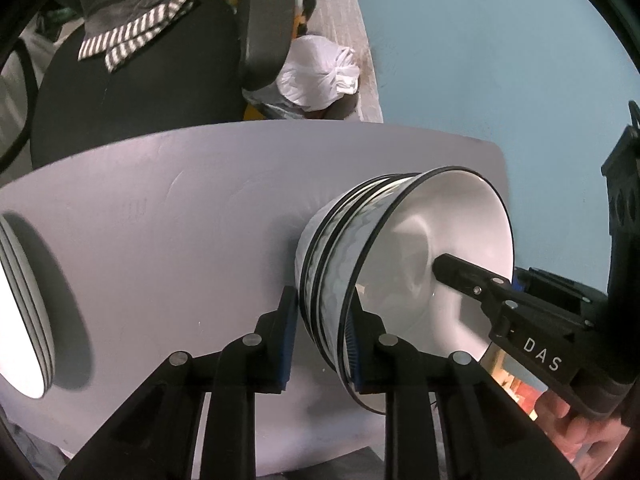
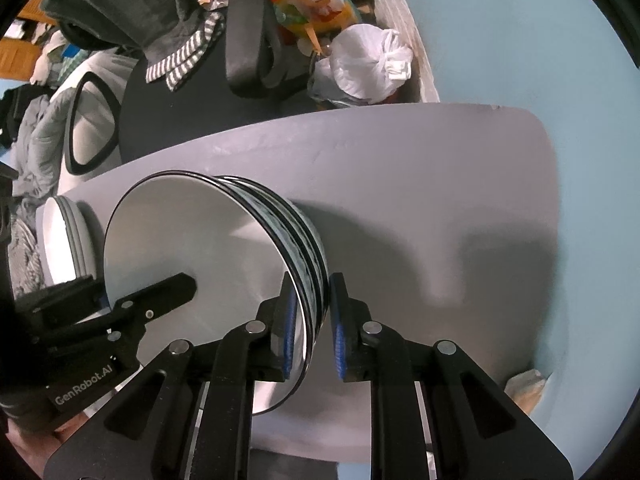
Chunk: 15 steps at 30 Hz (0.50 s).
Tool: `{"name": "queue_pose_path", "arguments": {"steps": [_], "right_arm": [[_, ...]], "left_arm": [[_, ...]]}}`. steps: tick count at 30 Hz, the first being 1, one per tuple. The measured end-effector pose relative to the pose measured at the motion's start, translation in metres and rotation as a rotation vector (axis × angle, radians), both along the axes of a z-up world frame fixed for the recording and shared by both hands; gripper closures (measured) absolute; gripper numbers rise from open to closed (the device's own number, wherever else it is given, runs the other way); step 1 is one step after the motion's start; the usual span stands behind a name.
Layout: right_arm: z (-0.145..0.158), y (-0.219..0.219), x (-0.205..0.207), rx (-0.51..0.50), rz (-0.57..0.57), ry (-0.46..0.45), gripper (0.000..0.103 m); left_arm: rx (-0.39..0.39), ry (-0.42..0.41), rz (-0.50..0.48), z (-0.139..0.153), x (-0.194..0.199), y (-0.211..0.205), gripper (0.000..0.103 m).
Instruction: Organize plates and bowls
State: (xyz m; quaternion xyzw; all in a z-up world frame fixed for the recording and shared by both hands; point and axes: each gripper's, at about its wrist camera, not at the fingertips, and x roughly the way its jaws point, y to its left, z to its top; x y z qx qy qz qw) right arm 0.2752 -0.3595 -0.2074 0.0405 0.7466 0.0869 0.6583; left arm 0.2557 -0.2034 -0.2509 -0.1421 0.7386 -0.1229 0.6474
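Left wrist cam: I've got my left gripper [image 1: 325, 338] straddling the near rim of the bowl stack [image 1: 384, 248], one pad outside, one inside. The gap is narrow, but whether the pads actually bite I can't tell. The stack sits on the grey table [image 1: 152, 208], toward its right end, w/ nested black-rimmed bowls, white inside, pale pattern outside. The plate stack [image 1: 24, 312] sits well apart at the table's left edge.

Right wrist cam shows my right gripper [image 2: 314, 330] on the opposite rim, jaws nearly closed w/ the wall between them. The inner pad looks pressed on; the outer one is hard to judge.

My read: the bowls are already nested and I'm at the steadying or lifting step, both hands on the top bowl. Next move needs an even, level two-handed lift or slide. Uneven pull could tip the pile or pop one bowl loose.

Writing: "DAS" on the right gripper's body seen from the left cam, "GenRobot.AI" on the left one seen from the right cam.
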Motion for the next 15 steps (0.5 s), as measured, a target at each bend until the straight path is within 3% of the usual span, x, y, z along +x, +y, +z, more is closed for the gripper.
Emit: {"name": "queue_pose_path", "arguments": {"steps": [15], "right_arm": [[0.003, 0.033, -0.011, -0.014, 0.050, 0.002, 0.089]], "left_arm": [[0.018, -0.006, 0.015, 0.006, -0.020, 0.030, 0.082]]}}
